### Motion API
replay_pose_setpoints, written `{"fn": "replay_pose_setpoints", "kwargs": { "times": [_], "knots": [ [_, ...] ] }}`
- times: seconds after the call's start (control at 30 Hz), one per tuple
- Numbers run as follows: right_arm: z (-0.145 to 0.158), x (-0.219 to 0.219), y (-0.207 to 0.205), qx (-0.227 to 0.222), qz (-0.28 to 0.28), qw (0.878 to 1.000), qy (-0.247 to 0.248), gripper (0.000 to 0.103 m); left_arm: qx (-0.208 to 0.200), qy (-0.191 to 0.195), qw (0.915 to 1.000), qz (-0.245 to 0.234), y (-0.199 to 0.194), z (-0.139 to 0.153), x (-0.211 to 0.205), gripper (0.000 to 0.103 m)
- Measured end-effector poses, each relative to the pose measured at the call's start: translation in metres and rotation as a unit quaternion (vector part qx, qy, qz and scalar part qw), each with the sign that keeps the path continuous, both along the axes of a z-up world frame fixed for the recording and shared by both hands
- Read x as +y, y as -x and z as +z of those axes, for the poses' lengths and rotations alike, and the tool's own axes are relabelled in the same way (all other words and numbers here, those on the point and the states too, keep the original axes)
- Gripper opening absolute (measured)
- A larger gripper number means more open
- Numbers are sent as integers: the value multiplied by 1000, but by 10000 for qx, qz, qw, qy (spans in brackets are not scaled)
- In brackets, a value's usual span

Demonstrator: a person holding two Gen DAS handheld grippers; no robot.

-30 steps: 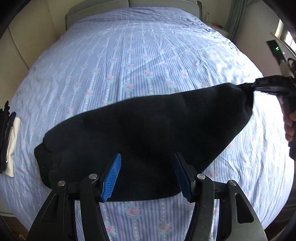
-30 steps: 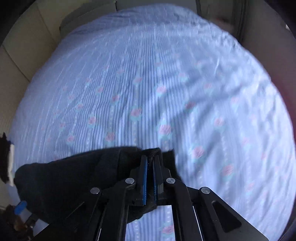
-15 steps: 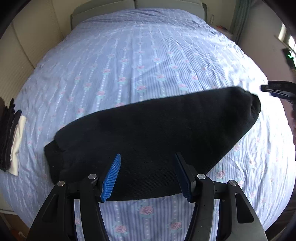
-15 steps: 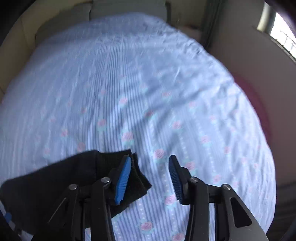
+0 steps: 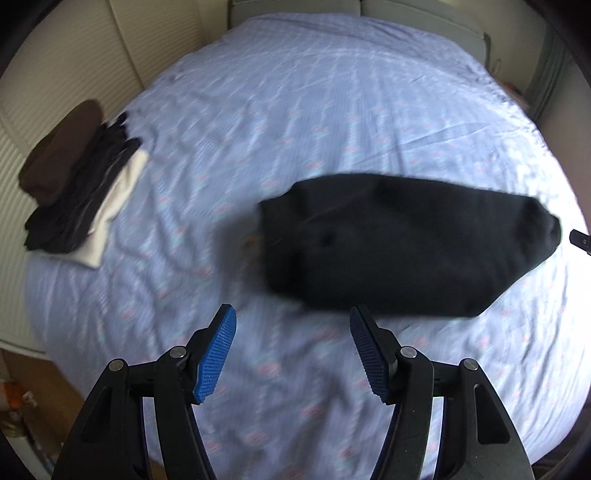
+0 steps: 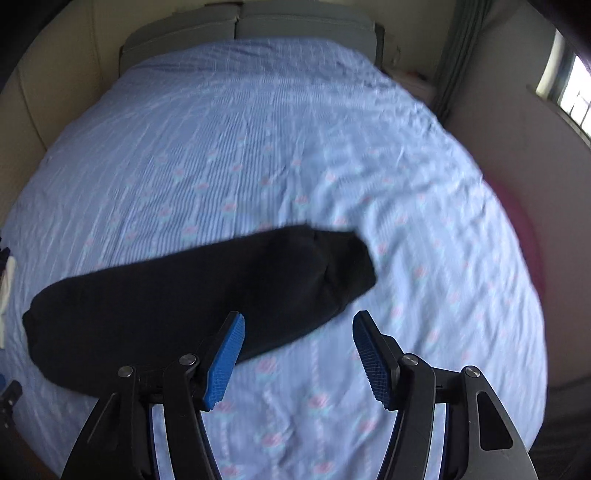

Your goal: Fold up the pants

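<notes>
The black pants (image 5: 406, 243) lie folded in a compact bundle on the blue flowered bedsheet (image 5: 295, 110). They also show in the right wrist view (image 6: 192, 295). My left gripper (image 5: 291, 350) is open and empty, held above the sheet just in front of and to the left of the bundle. My right gripper (image 6: 299, 354) is open and empty, above the bundle's right end. A tip of the right gripper shows at the right edge of the left wrist view (image 5: 581, 242).
A stack of folded clothes (image 5: 77, 181), brown, dark and white, sits at the left edge of the bed. The headboard (image 6: 240, 22) is at the far end. A wall and window (image 6: 565, 85) are to the right.
My right gripper opened and let go of the pants' end, then drew back. My left gripper pulled back and swung left, bringing the clothes stack into view. The pants now lie free.
</notes>
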State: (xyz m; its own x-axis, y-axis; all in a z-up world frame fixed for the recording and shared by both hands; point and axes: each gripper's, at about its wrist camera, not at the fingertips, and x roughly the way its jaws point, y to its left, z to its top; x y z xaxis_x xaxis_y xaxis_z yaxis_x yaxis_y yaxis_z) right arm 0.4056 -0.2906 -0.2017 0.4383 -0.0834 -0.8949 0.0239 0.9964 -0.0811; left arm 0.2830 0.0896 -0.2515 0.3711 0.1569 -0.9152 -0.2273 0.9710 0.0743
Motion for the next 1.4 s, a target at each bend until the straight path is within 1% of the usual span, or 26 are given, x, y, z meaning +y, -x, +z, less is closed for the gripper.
{"fn": "replay_pose_setpoints", "kwargs": {
  "times": [0.13, 0.23, 0.33, 0.37, 0.4, 0.43, 0.5, 0.53, 0.57, 0.6, 0.63, 0.7, 0.73, 0.8, 0.83, 0.93, 1.0, 1.1, 1.2, 1.23, 1.27, 1.3, 1.33, 1.37, 1.4],
  "knots": [
    [-6, 22, 17, 166, 238, 9996, 21, 62, 104, 31, 9997, 199, 15, -7, 14, 63],
    [-1, 26, 20, 167, 285, 9995, -23, 62, -19, -74, 9999, 120, 15, -2, 14, 63],
    [4, 11, 13, 36, 159, 9999, -10, 64, -380, -282, 9984, -315, -3, 14, -2, 63],
    [5, 3, 10, -3, 74, 10000, -38, 70, -483, -297, 9974, -449, -9, 18, -8, 62],
    [6, -7, 5, -42, -41, 10000, -79, 73, -621, -274, 9955, -660, -17, 22, -20, 61],
    [6, -17, 1, -94, -154, 9997, -169, 74, -717, -223, 9936, -840, -25, 24, -30, 60],
    [4, -35, -9, -185, -352, 9985, -380, 74, -823, -104, 9898, -1159, -37, 26, -52, 53],
    [1, -44, -15, -207, -444, 9976, -491, 75, -875, -64, 9866, -1377, -48, 25, -70, 51],
    [-4, -54, -22, -206, -565, 9962, -625, 75, -888, -46, 9849, -1487, -55, 24, -82, 48],
    [-9, -61, -26, -202, -677, 9947, -747, 76, -899, -10, 9832, -1587, -62, 23, -93, 48],
    [-17, -70, -33, -176, -842, 9915, -972, 76, -939, 62, 9808, -1707, -70, 22, -108, 48],
    [-34, -84, -43, -41, -1123, 9835, -1421, 76, -950, 109, 9792, -1789, -80, 20, -126, 47],
    [-43, -89, -46, 15, -1183, 9799, -1609, 76, -922, 198, 9782, -1849, -86, 17, -137, 47],
    [-58, -97, -53, 91, -1334, 9758, -1729, 76, -882, 262, 9771, -1920, -91, 14, -150, 47],
    [-65, -102, -55, 124, -1391, 9723, -1874, 76, -851, 265, 9755, -2013, -93, 12, -159, 47],
    [-87, -111, -60, 294, -1437, 9617, -2315, 76, -790, 190, 9728, -2171, -91, 7, -174, 48],
    [-100, -113, -63, 390, -1415, 9592, -2416, 76, -702, 151, 9727, -2205, -90, 2, -178, 47],
    [-121, -121, -64, 507, -1485, 9486, -2750, 76, -520, 169, 9742, -2191, -91, -9, -181, 47],
    [-132, -127, -66, 523, -1491, 9421, -2959, 76, -387, 167, 9738, -2236, -89, -18, -183, 47],
    [-133, -126, -67, 521, -1455, 9425, -2963, 75, -347, 161, 9735, -2255, -89, -22, -184, 47],
    [-133, -125, -69, 521, -1406, 9436, -2953, 68, -293, 175, 9734, -2264, -89, -26, -185, 47],
    [-132, -124, -70, 520, -1358, 9439, -2964, 52, -251, 195, 9736, -2259, -90, -28, -184, 45],
    [-132, -125, -72, 532, -1280, 9416, -3069, 47, -209, 220, 9737, -2260, -91, -32, -183, 43],
    [-134, -126, -73, 566, -1276, 9398, -3120, 41, -168, 230, 9736, -2264, -92, -34, -182, 38],
    [-134, -124, -75, 582, -1273, 9414, -3067, 36, -134, 247, 9736, -2267, -93, -35, -182, 33]
  ]
}}
